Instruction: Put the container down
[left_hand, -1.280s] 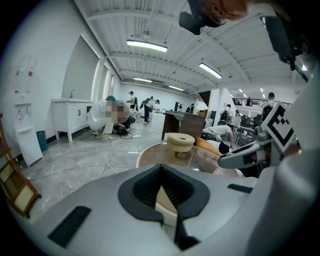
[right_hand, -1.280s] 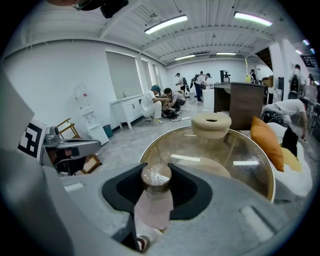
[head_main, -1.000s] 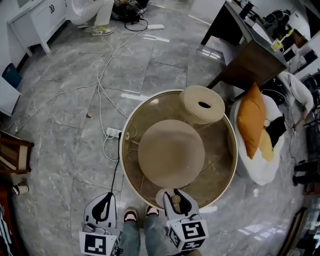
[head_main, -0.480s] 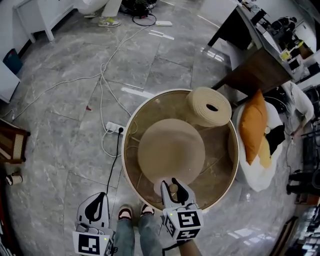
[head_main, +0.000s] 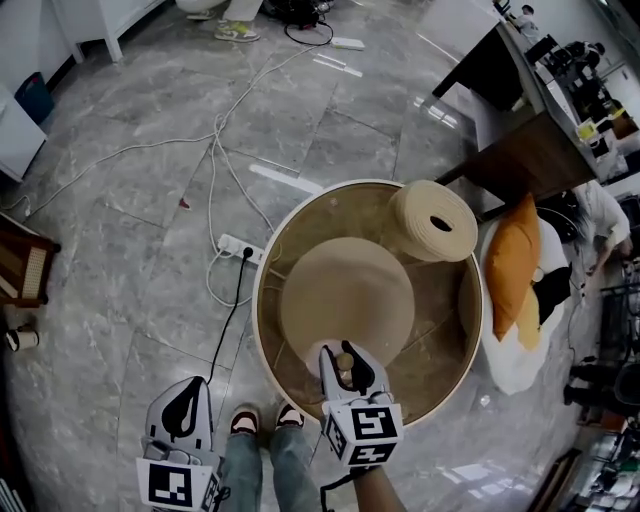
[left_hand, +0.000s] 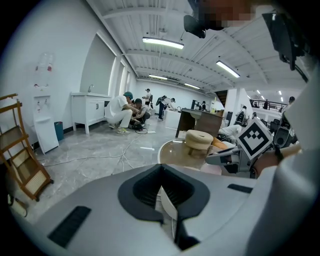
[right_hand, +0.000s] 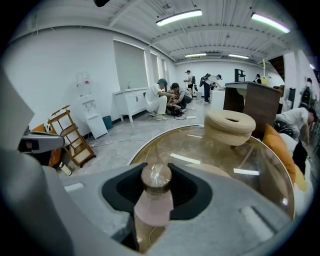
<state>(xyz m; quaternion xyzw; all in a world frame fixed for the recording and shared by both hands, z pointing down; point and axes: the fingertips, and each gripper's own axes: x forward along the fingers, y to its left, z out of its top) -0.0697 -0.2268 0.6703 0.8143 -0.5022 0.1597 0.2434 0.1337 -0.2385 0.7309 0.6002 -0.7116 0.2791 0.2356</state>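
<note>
Container not down yet: my right hand-held gripper clamps it, jaws partly apart around it, above the near edge of the round glass worktop. Lowering and release remain (left hand-held gripper is closed, empty, over the floor).

Head view looks steeply down; both gripper views, lower, share the table

Container in right gripper above round table's near rim, woven roll on far side, cushion right, power strip left.
</note>
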